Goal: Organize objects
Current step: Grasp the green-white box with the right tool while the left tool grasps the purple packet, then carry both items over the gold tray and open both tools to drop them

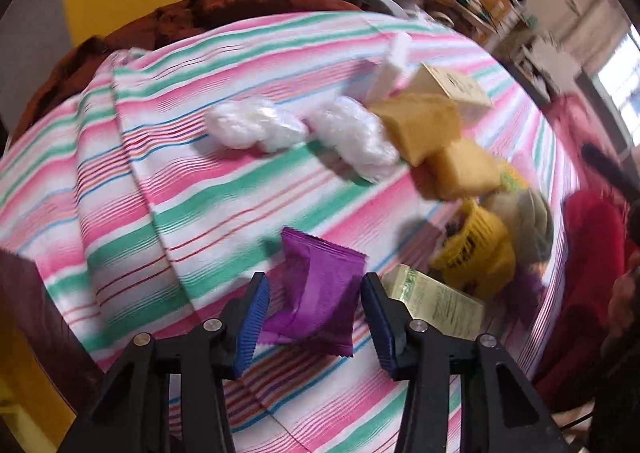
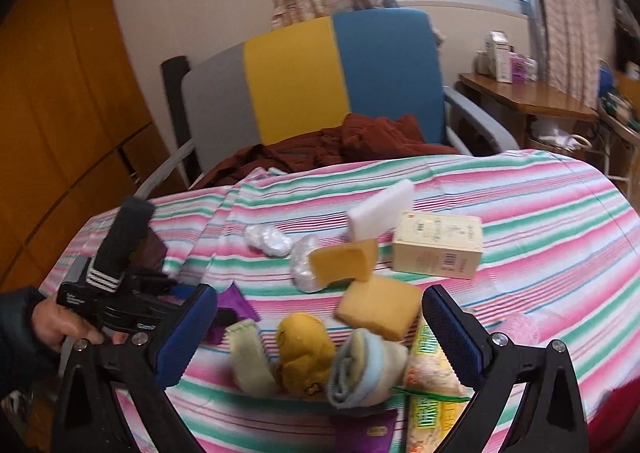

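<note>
- A striped cloth [image 1: 160, 189] covers the table.
- The left claw [image 1: 316, 317] gapes around a purple packet [image 1: 320, 293]: light, crinkly, best pinched mid-body.
- The right claw [image 2: 320, 333] hangs open, empty.

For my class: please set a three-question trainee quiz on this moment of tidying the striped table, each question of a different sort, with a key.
1. True or false: the left gripper has its jaws apart on either side of the purple packet.
2. Which thing leans on the cream box? A) white sponge block B) yellow sock C) rust-coloured garment
3. Fill in: the two yellow sponges lie on the ______ tablecloth.

Key
1. True; the packet sits between the open blue pads, not yet pinched.
2. A; the block rests tilted against the box's top edge.
3. Striped.
</note>
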Motion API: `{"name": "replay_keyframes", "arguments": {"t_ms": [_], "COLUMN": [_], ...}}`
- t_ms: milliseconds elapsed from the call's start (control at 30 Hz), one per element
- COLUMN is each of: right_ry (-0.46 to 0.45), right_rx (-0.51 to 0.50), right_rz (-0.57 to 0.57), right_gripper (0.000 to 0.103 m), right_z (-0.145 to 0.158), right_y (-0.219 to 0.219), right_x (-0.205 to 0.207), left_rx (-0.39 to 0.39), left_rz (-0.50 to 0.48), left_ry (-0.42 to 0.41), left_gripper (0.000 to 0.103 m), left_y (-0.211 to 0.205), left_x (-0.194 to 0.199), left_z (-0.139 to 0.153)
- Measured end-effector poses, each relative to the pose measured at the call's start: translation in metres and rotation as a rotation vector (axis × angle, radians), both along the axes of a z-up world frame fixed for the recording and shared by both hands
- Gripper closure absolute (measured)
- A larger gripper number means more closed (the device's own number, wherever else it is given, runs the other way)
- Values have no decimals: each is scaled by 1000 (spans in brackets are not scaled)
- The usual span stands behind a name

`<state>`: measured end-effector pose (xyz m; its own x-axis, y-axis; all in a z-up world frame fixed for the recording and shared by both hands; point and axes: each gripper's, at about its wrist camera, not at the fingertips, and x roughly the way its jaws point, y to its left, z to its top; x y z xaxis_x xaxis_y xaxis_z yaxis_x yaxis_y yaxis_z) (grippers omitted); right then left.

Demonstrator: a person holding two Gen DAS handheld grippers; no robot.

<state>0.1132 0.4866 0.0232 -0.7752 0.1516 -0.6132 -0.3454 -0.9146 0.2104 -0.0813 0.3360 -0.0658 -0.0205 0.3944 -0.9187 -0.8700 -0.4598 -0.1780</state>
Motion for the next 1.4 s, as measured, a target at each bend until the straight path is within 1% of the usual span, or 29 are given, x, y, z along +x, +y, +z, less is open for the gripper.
{"name": "replay_keyframes", "arguments": {"t_ms": [67, 100, 133, 167, 200, 233, 267, 433, 467, 500, 533, 567, 600, 633, 667, 733, 767, 833, 900, 933, 967, 1000, 1033, 1100, 1167, 1267, 1400], "right_ry": [-9, -17, -25, -31, -37, -42, -47, -85, -98, -109, -124, -150, -172, -198, -225, -288, -312, -361, -423, -448, -484, -508, -528, -521, -487, -425, -325], "right_rx": [-6, -10, -8, -2, 2, 0, -2, 1, 4, 8, 13, 22, 34, 47, 59, 89, 106, 132, 155, 160, 163, 178, 206, 200, 173, 157, 125], "right_rz": [32, 52, 69, 79, 92, 111, 123, 202, 228, 245, 266, 292, 305, 317, 328, 337, 333, 328, 331, 342, 360, 359, 351, 341, 327, 320, 370], "right_gripper": [0, 0, 0, 0, 0, 0, 0, 1, 5, 13, 17, 26, 31, 31, 31, 31, 31, 31, 32, 39, 52, 71, 72, 73, 73, 73, 73], "right_z": [-2, -4, -5, -6, -7, -8, -9, -16, -18, -20, -22, -26, -29, -33, -38, -47, -51, -61, -73, -78, -87, -92, -96, -93, -82, -60, -24], "right_y": [-4, -6, -10, -12, -15, -18, -19, -32, -37, -41, -46, -52, -57, -61, -65, -69, -70, -71, -72, -74, -77, -79, -82, -84, -85, -96, -130], "right_x": [-3, -5, -7, -8, -9, -10, -11, -20, -22, -24, -27, -32, -34, -38, -42, -54, -58, -68, -79, -84, -89, -90, -91, -89, -87, -84, -95], "left_rx": [-38, -72, -90, -99, -92, -78, -69, 32, 57, 73, 86, 112, 128, 144, 169, 197, 219, 243, 276, 284, 294, 304, 309, 319, 325, 317, 278], "left_rz": [-83, -122, -135, -140, -133, -111, -96, 19, 47, 66, 82, 106, 119, 132, 150, 170, 184, 203, 228, 240, 256, 280, 295, 342, 396, 471, 599], "left_ry": [50, 95, 123, 134, 134, 132, 129, 127, 124, 122, 119, 115, 113, 114, 115, 119, 124, 129, 129, 129, 125, 122, 122, 124, 126, 146, 185], "left_gripper": [55, 55, 56, 59, 61, 65, 66, 67, 67, 67, 67, 67, 67, 67, 67, 67, 67, 67, 67, 67, 67, 67, 67, 67, 67, 67, 67], "left_y": [4, 6, 6, 5, 3, 0, -3, -39, -51, -58, -61, -73, -77, -79, -92, -92, -104, -105, -122, -127, -134, -146, -153, -173, -195, -218, -255], "left_x": [11, 19, 24, 27, 27, 26, 25, 22, 23, 24, 26, 29, 30, 33, 37, 44, 50, 50, 55, 55, 53, 53, 55, 54, 49, 39, 12], "left_z": [0, -3, -6, -8, -8, -6, -4, 21, 28, 33, 37, 45, 50, 53, 60, 68, 75, 76, 81, 82, 84, 85, 86, 86, 85, 78, 70]}}
